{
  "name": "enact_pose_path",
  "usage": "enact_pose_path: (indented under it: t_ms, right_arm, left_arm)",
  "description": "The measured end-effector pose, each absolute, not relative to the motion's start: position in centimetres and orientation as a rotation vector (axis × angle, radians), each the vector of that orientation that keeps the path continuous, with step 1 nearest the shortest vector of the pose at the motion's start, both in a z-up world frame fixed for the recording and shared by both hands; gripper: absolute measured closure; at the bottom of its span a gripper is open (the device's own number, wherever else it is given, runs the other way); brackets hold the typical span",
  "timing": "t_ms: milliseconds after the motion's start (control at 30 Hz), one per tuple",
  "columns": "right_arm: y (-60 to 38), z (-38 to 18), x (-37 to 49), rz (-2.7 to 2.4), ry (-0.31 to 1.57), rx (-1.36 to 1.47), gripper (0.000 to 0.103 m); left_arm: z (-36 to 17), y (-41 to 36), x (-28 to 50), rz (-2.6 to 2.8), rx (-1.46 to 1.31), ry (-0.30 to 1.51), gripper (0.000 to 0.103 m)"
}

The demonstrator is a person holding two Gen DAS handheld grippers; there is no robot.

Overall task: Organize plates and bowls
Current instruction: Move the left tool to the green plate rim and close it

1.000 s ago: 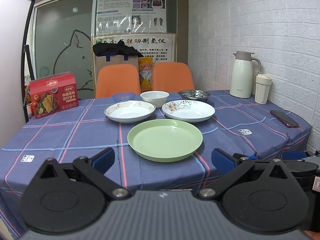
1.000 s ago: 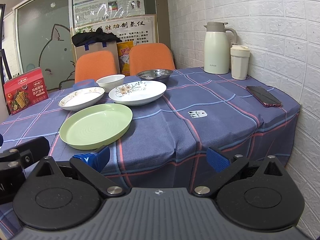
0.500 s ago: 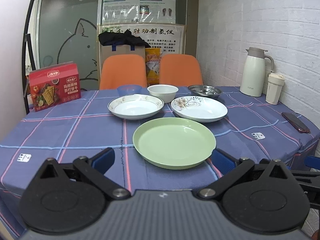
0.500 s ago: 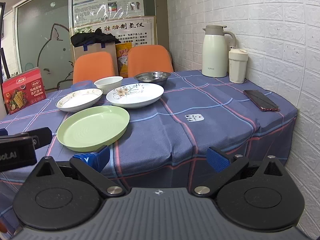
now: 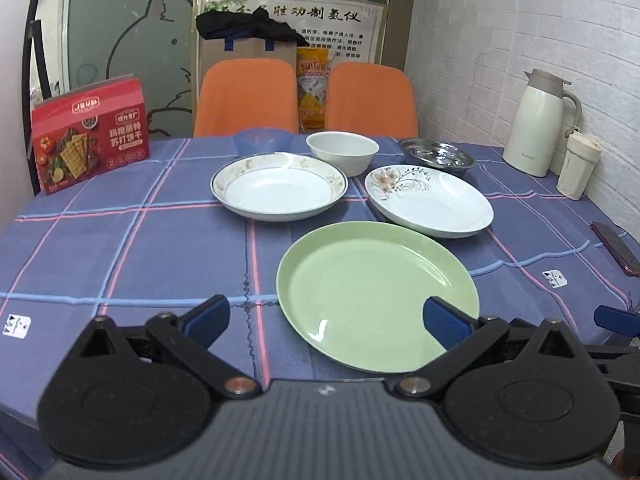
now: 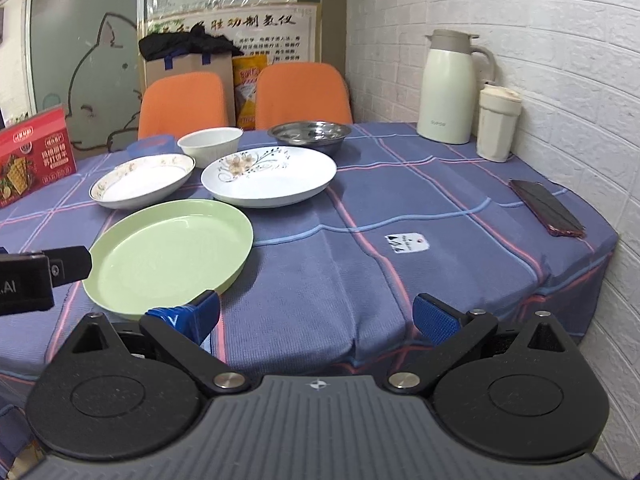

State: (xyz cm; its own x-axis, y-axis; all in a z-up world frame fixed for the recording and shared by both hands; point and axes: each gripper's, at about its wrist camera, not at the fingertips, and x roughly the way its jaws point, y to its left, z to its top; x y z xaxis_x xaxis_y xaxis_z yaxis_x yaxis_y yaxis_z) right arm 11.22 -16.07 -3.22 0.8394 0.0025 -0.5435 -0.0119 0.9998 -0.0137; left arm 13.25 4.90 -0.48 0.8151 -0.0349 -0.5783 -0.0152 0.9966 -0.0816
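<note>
- Left wrist view: green plate front and centre on the blue checked tablecloth, nearest the table edge, sitting flat and untouched.
- Looks bigger and lower in frame than a second ago, so left gripper has pushed in over the table; right-hand blue pad now overlaps the plate's near rim in the picture, though real contact can't be told.
- Left fingers spread wide, nothing between them.
- Behind the green one: gold-rimmed plate to the left and floral plate to the right, just beside each other, not stacked.
- Back row: blue bowl, white bowl, steel bowl, all separate.
- Right wrist view: right gripper also parted and empty, hanging off the near table edge with its left pad close to the green plate's rim; barely shifted compared with the left one.
- Off to the sides, none of the job's business: red cracker box, cream thermos jug, lidded cup, phone, two orange chairs behind.
- Read on it: sorting not started, every dish loose on its own; the move-in hints at the green plate as first pick, probably as a base for stacking or to go onto the others.
- Worth watching: thin low rim, so needs a clean pinch on the edge or it just slides on the cloth.
</note>
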Motion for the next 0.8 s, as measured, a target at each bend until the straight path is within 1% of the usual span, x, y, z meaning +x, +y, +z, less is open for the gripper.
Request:
enact_pose_path:
  t_ms: [233, 467, 667, 800]
  right_arm:
    - [-14.9, -3.7, 16.6, 0.149, 0.640, -0.005, 0.012]
    - [-13.6, -5.4, 20.7, 0.219, 0.735, -0.002, 0.012]
    - [-11.8, -6.2, 22.3, 0.265, 0.791, -0.049, 0.012]
    - [-11.2, -6.1, 22.5, 0.294, 0.801, -0.078, 0.012]
  left_arm:
    - [-1.7, 8.3, 18.4, -0.067, -0.162, 0.720, 0.000]
    - [-3.3, 8.5, 22.1, -0.081, -0.141, 0.803, 0.000]
    - [-4.7, 9.3, 24.1, -0.103, -0.150, 0.895, 0.001]
    - [-4.7, 9.5, 24.3, -0.135, -0.123, 0.894, 0.001]
